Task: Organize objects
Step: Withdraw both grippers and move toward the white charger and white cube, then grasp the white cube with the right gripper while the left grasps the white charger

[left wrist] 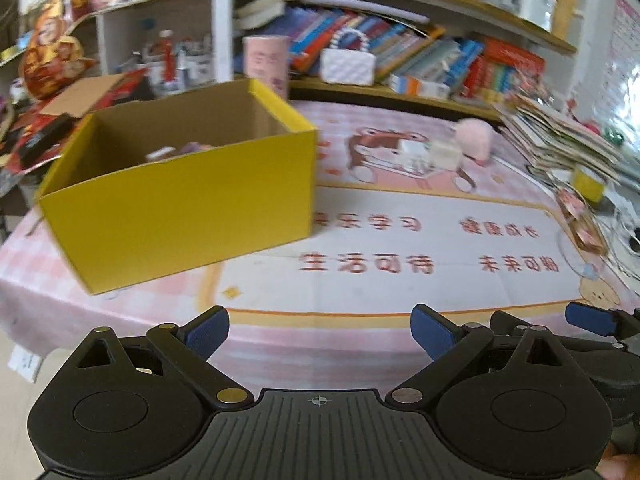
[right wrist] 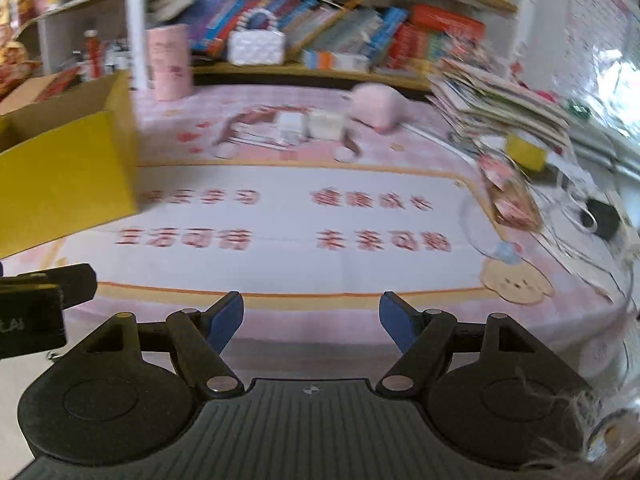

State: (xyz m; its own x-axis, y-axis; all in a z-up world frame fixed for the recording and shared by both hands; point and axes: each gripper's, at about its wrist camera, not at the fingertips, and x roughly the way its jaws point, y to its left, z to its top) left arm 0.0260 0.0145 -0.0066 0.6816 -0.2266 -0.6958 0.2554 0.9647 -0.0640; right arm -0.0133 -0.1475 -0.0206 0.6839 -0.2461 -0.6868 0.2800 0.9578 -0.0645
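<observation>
An open yellow cardboard box (left wrist: 180, 196) stands on the left of the pink table mat (left wrist: 400, 280), with a few small items blurred inside it. It also shows at the left edge of the right wrist view (right wrist: 68, 176). At the far side lie a pink plush toy (left wrist: 476, 138) (right wrist: 376, 106) and small white boxes (left wrist: 432, 156) (right wrist: 312, 124). My left gripper (left wrist: 319, 330) is open and empty over the mat's near edge. My right gripper (right wrist: 312, 316) is open and empty beside it.
Bookshelves (left wrist: 400, 52) with a white handbag (left wrist: 347, 65) and a pink cylinder (left wrist: 266, 64) line the back. A tall stack of papers (right wrist: 500, 108), a small yellow box (right wrist: 526, 152) and cables (right wrist: 592, 216) crowd the right. Red packaging (left wrist: 48, 64) clutters the left.
</observation>
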